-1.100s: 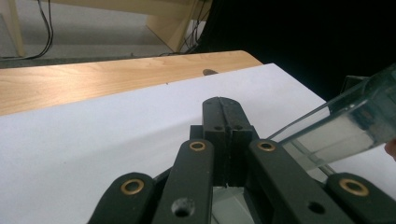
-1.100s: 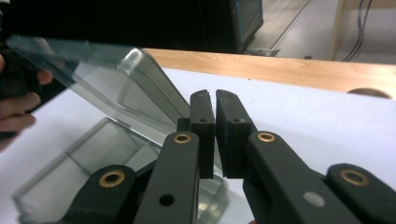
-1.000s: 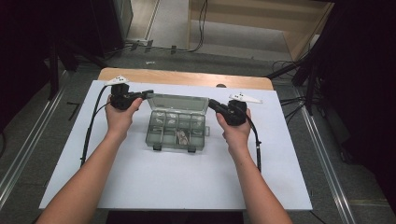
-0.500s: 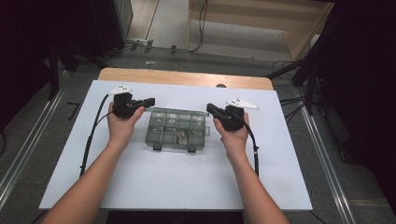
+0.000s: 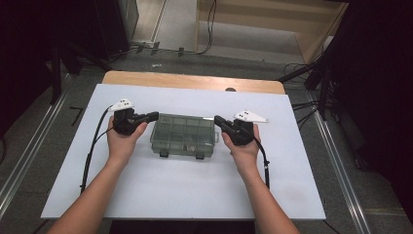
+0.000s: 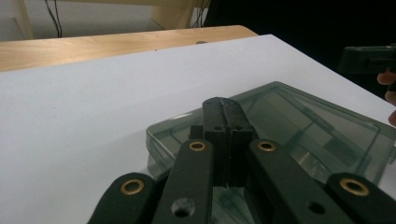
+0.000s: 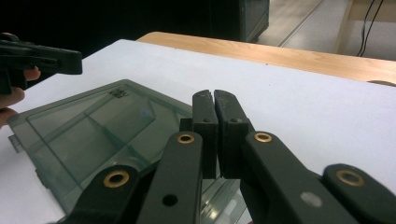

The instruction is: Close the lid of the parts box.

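Fingers of the left gripper [image 5: 155, 115] and right gripper [image 5: 217, 119], both closed empty, may skid the organizer box [image 5: 183, 135] across the counter [image 5: 195, 195] if they press its lid unevenly.

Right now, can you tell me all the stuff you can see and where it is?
Compartment box: one, see-through grey-green plastic, lid closed, middle of the white sheet between the two grippers; small parts lie inside, too blurred to name.
White sheet: one, white, covers most of the table.
Table: one, light wood, bare strip along the far edge.
Floor cables: a few, black, beyond the table.
Left hand-held gripper: one, black, jaws shut, at the box's left end.
Right hand-held gripper: one, black, jaws shut, at the box's right end.
Forearms: two, coming in from the bottom edge.
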A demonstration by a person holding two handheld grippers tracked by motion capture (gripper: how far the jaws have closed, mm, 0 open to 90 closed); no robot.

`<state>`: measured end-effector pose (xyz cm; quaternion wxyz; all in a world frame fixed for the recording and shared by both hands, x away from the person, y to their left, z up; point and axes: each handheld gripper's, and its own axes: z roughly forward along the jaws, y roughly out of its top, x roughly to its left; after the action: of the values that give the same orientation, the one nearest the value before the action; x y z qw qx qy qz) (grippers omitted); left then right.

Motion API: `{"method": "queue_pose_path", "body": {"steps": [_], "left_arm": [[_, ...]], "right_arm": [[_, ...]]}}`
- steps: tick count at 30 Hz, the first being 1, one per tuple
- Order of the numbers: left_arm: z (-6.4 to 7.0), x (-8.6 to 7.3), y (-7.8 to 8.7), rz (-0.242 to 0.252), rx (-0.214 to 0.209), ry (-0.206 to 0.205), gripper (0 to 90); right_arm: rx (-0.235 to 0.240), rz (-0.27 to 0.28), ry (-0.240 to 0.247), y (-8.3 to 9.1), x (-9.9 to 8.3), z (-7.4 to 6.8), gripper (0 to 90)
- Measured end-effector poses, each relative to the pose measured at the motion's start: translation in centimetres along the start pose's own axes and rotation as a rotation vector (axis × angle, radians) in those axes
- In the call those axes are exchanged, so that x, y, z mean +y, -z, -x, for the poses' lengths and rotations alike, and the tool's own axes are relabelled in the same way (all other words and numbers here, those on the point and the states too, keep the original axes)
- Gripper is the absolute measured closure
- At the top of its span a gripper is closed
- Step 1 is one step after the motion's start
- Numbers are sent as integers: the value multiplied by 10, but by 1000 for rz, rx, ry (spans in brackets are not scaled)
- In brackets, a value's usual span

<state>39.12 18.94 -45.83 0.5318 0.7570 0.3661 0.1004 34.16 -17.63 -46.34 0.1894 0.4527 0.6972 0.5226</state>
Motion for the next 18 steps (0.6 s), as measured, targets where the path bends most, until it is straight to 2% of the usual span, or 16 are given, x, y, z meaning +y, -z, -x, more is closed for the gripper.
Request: {"method": "queue_pose_path", "body": {"steps": [10,14,16,18], "left_arm": [[25,-23,15,4,-5,-17,889],[29,-30,19,-11,-8,-23,889],[30,-33,24,1,-12,-6,889],[31,-37,26,-2,-11,-8,889]], "right_arm": [[24,-5,26,12,-17,-17,870],[29,10,27,20,-23,-24,870],[28,-5,37,20,-25,-26,870],[28,-7,28,21,-29,-28,870]]}}
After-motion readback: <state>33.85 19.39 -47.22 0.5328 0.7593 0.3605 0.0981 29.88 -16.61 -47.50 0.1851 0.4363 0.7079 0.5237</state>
